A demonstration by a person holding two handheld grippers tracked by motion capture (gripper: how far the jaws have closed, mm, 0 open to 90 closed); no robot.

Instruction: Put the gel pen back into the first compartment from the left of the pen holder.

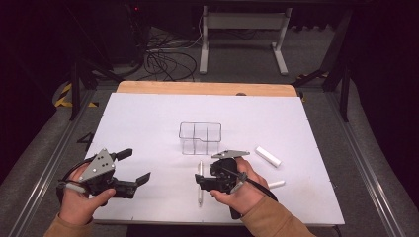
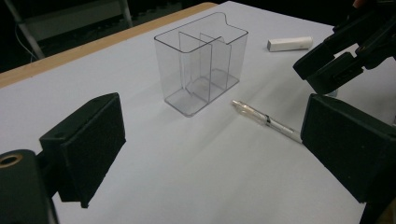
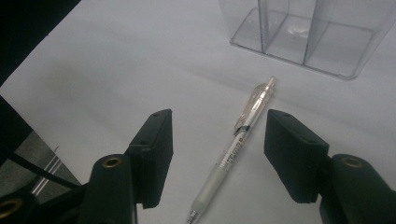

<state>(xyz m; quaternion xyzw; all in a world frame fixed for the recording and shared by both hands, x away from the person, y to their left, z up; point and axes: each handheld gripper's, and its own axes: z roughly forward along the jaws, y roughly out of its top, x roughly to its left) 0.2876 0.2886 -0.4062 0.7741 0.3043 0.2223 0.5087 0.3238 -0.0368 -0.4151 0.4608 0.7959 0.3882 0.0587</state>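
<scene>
Table (image 1: 148,113) comes first: a white sheet spread across it, with a strip of bare wood showing along the far edge. Near its middle stands a clear organizer (image 1: 200,138) with several open-topped compartments, upright and empty as far as can be seen.

Next in size are the two hand-held tools. The left gripper (image 1: 134,167) rests at the near left, jaws spread wide with nothing between them, well apart from everything else. The right gripper (image 3: 217,140) sits near the middle, just this side of the organizer, pointing down and to the left toward the work.

Smaller things lie at the right: a white block (image 1: 268,156) on the sheet beside the organizer, and a short white stick (image 1: 276,184) near the right hand.

Smallest is the pen (image 3: 238,140), a slim clear-barrelled one lying flat on the sheet between the right gripper's two pads. Its long axis runs near to far, one end towards the organizer and the other towards the person, so it passes lengthwise through the gap and the jaws stand to either side of the barrel. They are partly drawn in but not touching it; the grip is not yet made. The right hand is plainly the nearer one, and closing squarely across the barrel looks like what the pickup depends on.
</scene>
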